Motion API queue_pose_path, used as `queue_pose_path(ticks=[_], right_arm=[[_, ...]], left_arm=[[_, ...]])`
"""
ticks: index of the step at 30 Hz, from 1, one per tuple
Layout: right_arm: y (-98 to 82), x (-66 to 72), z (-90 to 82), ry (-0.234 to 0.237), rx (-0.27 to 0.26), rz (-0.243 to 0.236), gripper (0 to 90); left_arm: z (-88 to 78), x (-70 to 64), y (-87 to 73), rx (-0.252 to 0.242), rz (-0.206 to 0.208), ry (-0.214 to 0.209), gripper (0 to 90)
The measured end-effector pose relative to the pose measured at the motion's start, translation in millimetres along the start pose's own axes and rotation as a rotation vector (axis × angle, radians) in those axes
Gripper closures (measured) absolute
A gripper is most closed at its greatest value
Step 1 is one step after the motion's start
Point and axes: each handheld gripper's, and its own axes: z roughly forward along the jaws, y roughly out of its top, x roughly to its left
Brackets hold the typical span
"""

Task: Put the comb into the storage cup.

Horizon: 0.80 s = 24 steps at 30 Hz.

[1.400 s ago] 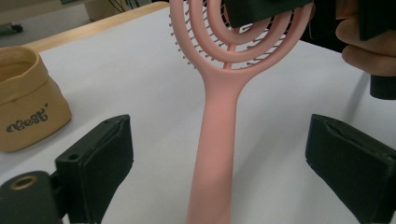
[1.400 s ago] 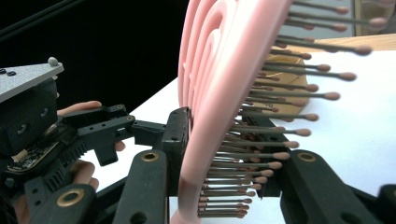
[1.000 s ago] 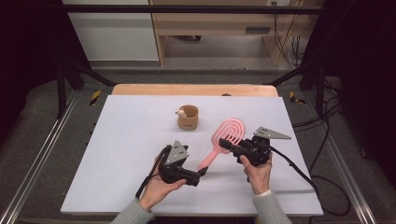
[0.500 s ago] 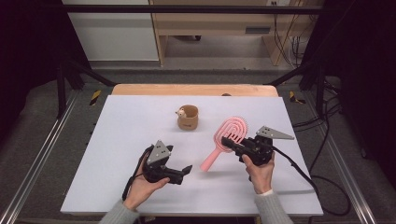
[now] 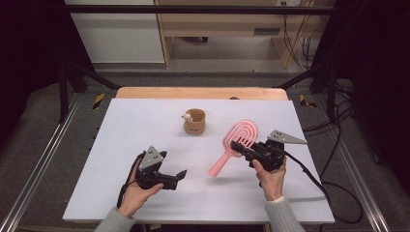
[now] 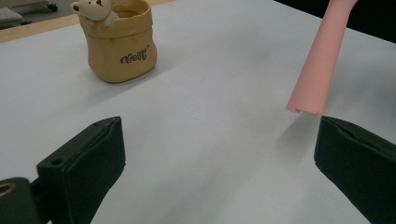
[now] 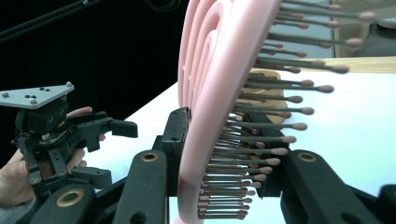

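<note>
High view: a pink hairbrush [image 5: 235,145] is held above the white table [image 5: 145,121] by the right gripper [image 5: 241,146], whose 2 jaws are clamped on the brush head, with the handle slanting down toward the person's side and its end clear of the tabletop. In the right gripper view, 1 jaw is pressed against the smooth pink back of the brush head and the other is set among the bristles. The left gripper [image 5: 180,175] is seen near the table's front edge, well apart from the brush, its jaws spread wide with nothing between them. In the left gripper view, the handle end is seen hanging just beyond the right-hand jaw, not touching it. A small tan pot [image 5: 194,121] with a bear figure [image 5: 186,116] on its rim stands upright farther back on the table.
</note>
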Motion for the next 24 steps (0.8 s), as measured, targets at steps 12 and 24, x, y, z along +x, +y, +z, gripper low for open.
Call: queue_pose_path(ticks=[12,24], right_arm=[[5.0,-1.6,-4.3,-0.002,-0.015,-0.004,63.5],[11.1,-2.5,-4.7,-0.008,-0.017,-0.019,63.5]], left_arm=[[-13.1,18.1,-16.1,-0.007,-0.017,0.044,1.8],[-22.2,28.2,-25.1,-0.022,-0.009,0.078,1.8]])
